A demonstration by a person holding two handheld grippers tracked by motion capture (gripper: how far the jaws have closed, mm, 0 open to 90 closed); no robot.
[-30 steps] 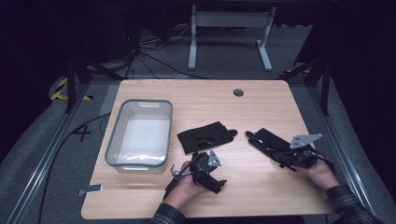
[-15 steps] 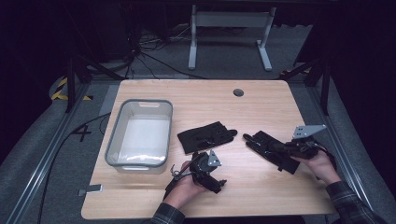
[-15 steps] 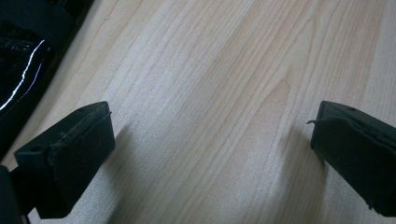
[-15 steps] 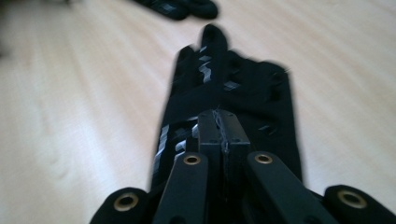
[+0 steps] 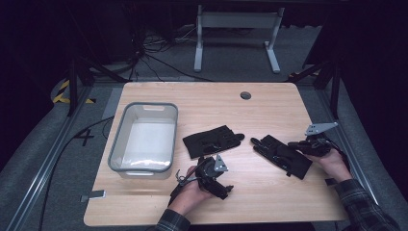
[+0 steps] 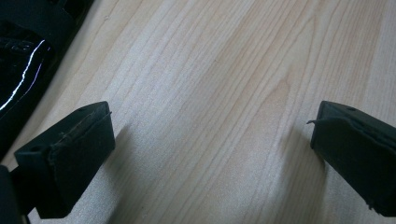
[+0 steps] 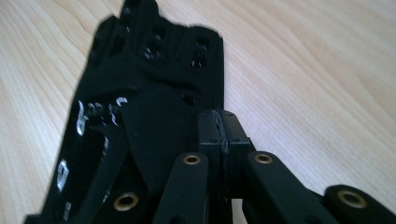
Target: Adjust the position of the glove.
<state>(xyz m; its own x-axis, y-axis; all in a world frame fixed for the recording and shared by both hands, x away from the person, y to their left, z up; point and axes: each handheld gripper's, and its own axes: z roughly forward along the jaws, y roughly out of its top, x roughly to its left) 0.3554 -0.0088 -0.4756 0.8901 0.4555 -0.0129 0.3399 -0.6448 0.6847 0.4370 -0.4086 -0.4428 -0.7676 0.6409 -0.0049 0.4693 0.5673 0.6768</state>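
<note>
Two black gloves lie on the wooden table point(image 5: 269, 108). The left glove point(image 5: 213, 140) rests flat near the middle. The right glove point(image 5: 281, 155) point(image 7: 140, 116) lies at an angle, fingers pointing away from my right gripper point(image 5: 293, 144) point(image 7: 220, 123). That gripper is shut, pinching the glove's near edge, where a flap of fabric rises to the jaws. My left gripper point(image 5: 225, 189) point(image 6: 212, 149) stands open just above bare wood in front of the left glove, holding nothing. A black glove edge point(image 6: 23, 51) shows at the top left of the left gripper view.
A grey plastic bin point(image 5: 115, 144) sits on the table's left part with nothing visible in it. A round cable hole point(image 5: 246, 95) lies near the far edge. Dark floor, cables and a metal stand point(image 5: 235, 33) lie beyond the table.
My right gripper has drawn back to the right edge of the right glove and tilted up, its grey plate now higher. The left gripper and both gloves have stayed put.
</note>
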